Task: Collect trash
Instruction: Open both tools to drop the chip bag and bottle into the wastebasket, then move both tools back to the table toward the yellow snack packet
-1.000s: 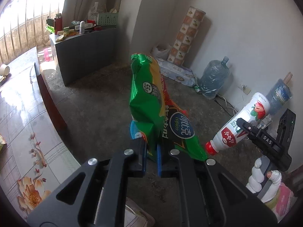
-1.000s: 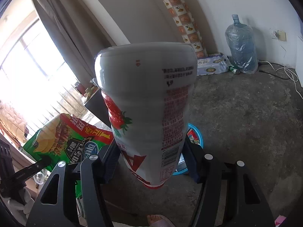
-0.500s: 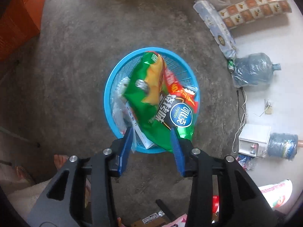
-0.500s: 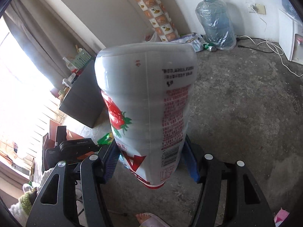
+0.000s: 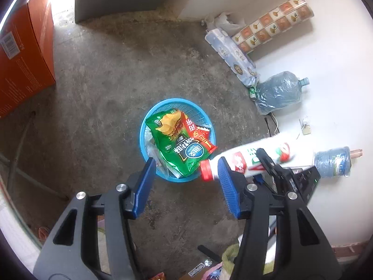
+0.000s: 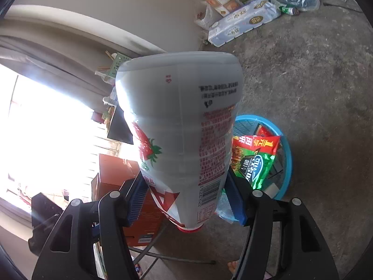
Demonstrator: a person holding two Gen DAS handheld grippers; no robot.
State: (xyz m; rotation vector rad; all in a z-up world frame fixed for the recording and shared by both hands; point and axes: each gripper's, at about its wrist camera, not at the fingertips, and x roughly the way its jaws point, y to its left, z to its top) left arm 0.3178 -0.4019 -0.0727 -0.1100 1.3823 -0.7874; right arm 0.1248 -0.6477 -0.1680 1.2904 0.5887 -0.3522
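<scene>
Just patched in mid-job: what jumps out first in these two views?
The white strawberry-print bottle fills the right wrist view, clamped cap-down in the right gripper. Beyond it on the concrete floor, the blue basket holds a green chip bag, below the left gripper, whose jaws have just opened, empty.

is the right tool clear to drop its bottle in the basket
Probably yes: the basket lies open-topped just beside the bottle held in the right tool; only the chip bag fills part of it.

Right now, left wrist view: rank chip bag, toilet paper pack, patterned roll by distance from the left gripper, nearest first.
1. Chip bag, lying in the blue basket just ahead of the open left gripper.
2. Toilet paper pack, on the floor, upper right.
3. Patterned roll, behind the pack, against the wall.
</scene>
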